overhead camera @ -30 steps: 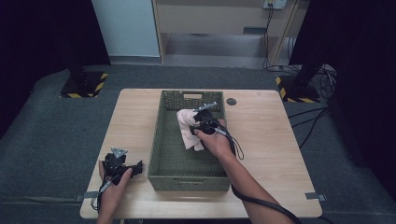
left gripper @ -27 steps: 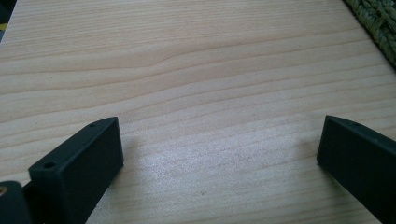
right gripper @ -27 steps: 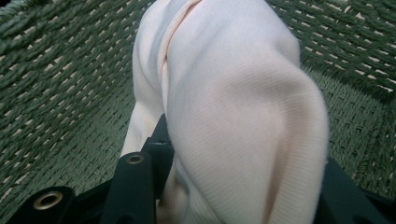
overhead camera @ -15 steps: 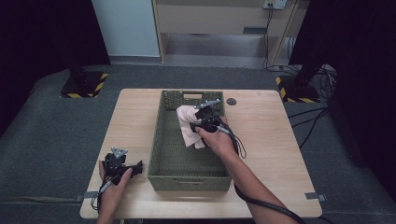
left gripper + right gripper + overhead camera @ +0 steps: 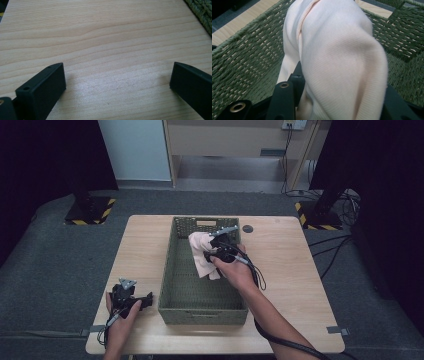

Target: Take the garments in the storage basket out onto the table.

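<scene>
Your right hand-held gripper [image 5: 212,251] is clamped on a pale pink cloth [image 5: 202,254], holding it above the far half of the green woven basket [image 5: 175,270]. Your left hand-held gripper [image 5: 131,299] rests on the desk [image 5: 140,245] beside the basket's near left corner, jaws spread wide with nothing between them.

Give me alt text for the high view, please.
The right gripper holds a pale pink cloth lifted over a green woven basket on a wooden table. The left gripper rests open beside the basket.
</scene>
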{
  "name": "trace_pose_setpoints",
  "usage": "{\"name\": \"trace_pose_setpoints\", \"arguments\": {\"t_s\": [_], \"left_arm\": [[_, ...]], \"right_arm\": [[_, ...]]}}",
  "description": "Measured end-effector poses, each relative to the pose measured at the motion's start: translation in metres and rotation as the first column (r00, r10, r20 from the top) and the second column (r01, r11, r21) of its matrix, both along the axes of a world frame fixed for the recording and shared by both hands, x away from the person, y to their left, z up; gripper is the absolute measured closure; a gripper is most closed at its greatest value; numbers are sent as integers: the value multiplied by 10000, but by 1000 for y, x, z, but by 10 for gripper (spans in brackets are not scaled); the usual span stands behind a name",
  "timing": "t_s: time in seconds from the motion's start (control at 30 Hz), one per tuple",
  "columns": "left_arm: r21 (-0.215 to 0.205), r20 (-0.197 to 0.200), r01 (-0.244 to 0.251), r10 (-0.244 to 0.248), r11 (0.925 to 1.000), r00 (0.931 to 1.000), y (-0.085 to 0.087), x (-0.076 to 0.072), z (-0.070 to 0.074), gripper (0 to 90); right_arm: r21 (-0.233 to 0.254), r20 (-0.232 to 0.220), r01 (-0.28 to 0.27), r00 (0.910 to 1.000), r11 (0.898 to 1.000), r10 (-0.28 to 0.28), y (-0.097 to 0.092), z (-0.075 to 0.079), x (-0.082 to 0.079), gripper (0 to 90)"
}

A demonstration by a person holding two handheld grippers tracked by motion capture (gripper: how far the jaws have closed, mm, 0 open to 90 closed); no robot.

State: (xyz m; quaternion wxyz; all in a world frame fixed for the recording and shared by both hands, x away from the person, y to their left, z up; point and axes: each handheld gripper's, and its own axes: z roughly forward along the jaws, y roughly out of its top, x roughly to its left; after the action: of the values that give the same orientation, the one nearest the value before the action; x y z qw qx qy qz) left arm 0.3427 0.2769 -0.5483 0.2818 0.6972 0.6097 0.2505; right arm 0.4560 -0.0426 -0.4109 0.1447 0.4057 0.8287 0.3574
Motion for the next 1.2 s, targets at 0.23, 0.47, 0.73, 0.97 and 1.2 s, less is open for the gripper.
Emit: {"name": "trace_pose_setpoints", "arguments": {"t_s": [0.23,0.47,0.73,0.97,1.2], "left_arm": [[0,-1,-1,1,10000,10000,0,0,0,0],[1,-5,0,0,10000,10000,0,0,0,0],[1,-3,0,0,10000,10000,0,0,0,0],[3,-4,1,-1,10000,10000,0,0,0,0],[1,-4,-1,1,10000,10000,0,0,0,0]], "right_arm": [[140,24,33,10000,9999,-33,-3,8,-4,563],[284,107,206,9997,9994,-209,-12,21,-5,563],[440,148,317,9994,9985,-324,-21,30,-8,563],[549,243,308,9992,9980,-321,-27,37,-12,563],[575,285,278,9992,9980,-295,-33,39,-15,563]]}}
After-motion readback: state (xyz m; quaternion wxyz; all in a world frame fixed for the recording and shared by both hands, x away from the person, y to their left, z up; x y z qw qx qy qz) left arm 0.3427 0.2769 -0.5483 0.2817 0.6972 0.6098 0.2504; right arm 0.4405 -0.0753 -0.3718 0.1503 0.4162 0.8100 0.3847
